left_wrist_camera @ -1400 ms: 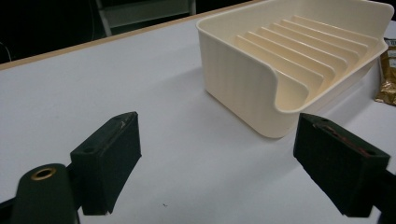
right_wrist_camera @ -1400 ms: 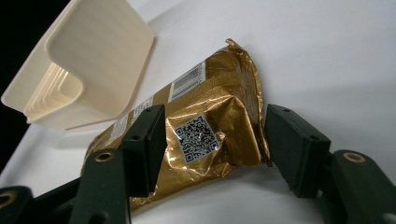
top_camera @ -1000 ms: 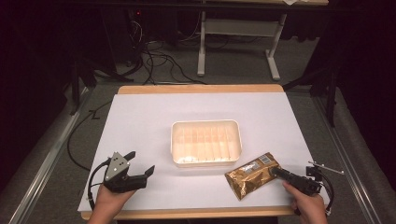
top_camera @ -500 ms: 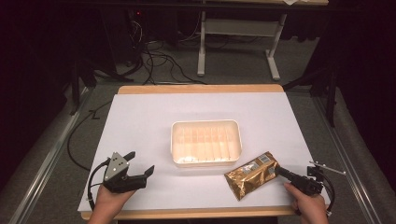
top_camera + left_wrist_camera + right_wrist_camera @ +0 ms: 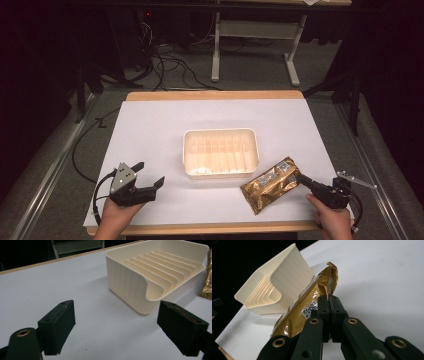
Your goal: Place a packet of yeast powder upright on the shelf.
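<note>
A gold foil packet [image 5: 270,184] lies on the white table just right of and in front of the cream ribbed tray [image 5: 220,152]. My right gripper [image 5: 302,179] is shut on the packet's right edge; in the right gripper view the jaws pinch the packet [image 5: 307,307] at its seam, with the tray [image 5: 274,287] behind it. My left gripper [image 5: 150,187] rests at the front left of the table, open with nothing between its fingers. The left gripper view looks past its fingers [image 5: 57,327] at the tray [image 5: 140,282], and the packet's edge [image 5: 207,287] shows at far right.
The white table sheet [image 5: 150,130] ends at a wooden edge [image 5: 215,95] at the back. Beyond it stand a desk frame [image 5: 255,45] and cables [image 5: 170,65] on the dark floor. Black cables trail from both grippers.
The right gripper and the packet have shifted very slightly; the left gripper has stayed put.
</note>
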`<state>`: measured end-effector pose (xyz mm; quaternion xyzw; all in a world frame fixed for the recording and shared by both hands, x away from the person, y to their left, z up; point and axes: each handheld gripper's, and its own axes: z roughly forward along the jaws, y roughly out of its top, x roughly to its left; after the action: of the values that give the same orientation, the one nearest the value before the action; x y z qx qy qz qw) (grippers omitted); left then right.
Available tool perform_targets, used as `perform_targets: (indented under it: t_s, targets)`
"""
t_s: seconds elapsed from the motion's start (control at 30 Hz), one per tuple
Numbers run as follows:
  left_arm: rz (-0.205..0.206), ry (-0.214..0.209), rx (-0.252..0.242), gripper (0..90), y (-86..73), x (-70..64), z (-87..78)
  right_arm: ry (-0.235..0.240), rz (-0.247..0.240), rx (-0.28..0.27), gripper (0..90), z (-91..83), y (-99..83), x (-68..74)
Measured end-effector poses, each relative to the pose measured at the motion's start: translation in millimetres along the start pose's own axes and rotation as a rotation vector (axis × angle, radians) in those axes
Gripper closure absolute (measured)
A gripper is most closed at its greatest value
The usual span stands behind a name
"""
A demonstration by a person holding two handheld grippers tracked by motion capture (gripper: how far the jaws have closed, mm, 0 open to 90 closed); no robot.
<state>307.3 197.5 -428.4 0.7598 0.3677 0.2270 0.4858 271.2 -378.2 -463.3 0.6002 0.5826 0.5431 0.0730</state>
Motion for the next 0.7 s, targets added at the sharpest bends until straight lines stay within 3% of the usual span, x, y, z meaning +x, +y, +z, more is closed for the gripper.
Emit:
perform_targets:
  t_s: [0.43, 0.7]
  targets:
    - [0.008, -0.004, -0.008, 15.4, 0.8, -1.1, -0.4, 0.061, -0.031, -0.074, 90.0, -11.1, 7.7, 11.0]
    - [0.009, -0.003, -0.010, 15.4, 0.7, -0.9, -0.4, 0.091, -0.079, -0.156, 90.0, -22.0, 13.7, 20.7]
